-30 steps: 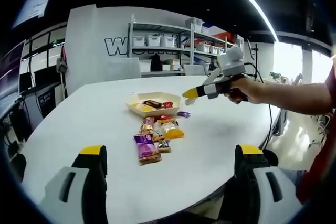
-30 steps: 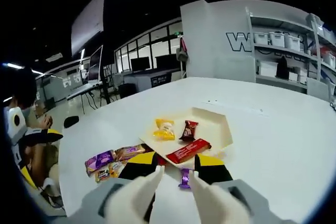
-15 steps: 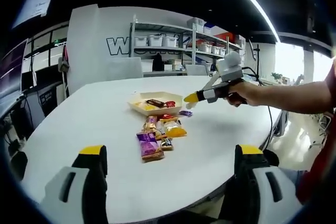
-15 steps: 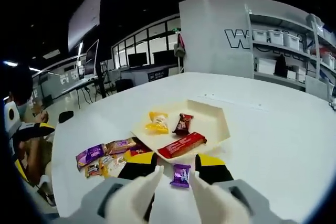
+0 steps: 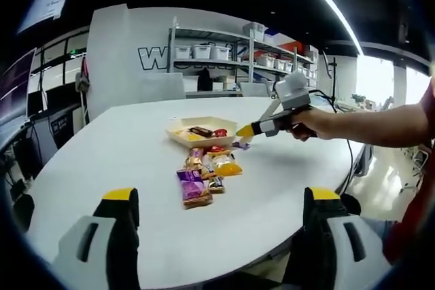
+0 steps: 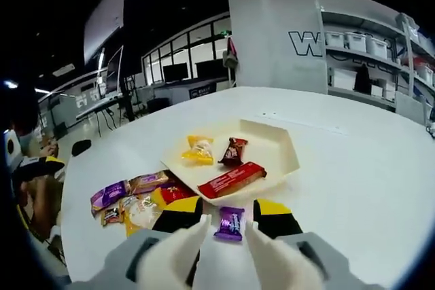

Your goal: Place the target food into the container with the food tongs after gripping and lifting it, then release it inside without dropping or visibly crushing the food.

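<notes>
You have one paper tray [image 6: 285, 157] on the desk [image 6: 360, 188], holding three wrapped snacks: one yellow [image 6: 196, 150], one dark brown [image 6: 233, 151], one red bar [image 6: 233, 180]. One small purple candy [image 6: 230, 223] lies beside the tray, apart from one heap of mixed packets [image 6: 136, 198] too overlapped to count.

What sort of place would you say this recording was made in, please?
Probably an open-plan office or lab: a big white table strewn with snacks, a rack of storage bins by a lettered wall, and desks with monitors behind glass.
</notes>
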Demonstrator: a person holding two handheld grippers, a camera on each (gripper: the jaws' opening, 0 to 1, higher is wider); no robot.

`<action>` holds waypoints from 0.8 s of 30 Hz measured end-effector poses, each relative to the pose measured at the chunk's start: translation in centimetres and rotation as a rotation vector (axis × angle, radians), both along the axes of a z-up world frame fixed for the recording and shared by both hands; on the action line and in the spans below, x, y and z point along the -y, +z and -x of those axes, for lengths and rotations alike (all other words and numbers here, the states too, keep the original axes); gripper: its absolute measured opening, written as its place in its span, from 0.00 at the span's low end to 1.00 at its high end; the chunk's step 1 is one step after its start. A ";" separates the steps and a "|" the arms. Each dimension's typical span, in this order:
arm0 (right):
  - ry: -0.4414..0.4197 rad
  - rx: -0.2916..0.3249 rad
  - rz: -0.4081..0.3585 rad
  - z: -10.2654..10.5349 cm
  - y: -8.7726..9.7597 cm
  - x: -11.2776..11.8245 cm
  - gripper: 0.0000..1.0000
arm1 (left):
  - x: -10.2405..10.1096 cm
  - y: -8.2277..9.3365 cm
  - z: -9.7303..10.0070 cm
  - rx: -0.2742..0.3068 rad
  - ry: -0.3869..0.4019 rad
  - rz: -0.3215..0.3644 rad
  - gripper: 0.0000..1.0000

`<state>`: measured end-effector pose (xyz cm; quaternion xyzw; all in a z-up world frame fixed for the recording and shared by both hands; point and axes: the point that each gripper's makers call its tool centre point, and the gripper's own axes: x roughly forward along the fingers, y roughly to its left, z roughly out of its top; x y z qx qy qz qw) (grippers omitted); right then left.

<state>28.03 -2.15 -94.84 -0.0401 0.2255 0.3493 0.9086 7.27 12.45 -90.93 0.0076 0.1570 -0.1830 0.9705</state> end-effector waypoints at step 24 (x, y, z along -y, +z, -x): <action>0.035 0.068 0.102 0.1 -0.5 0.0 0.19 | 0.2 -0.5 0.1 -0.019 0.002 0.004 0.98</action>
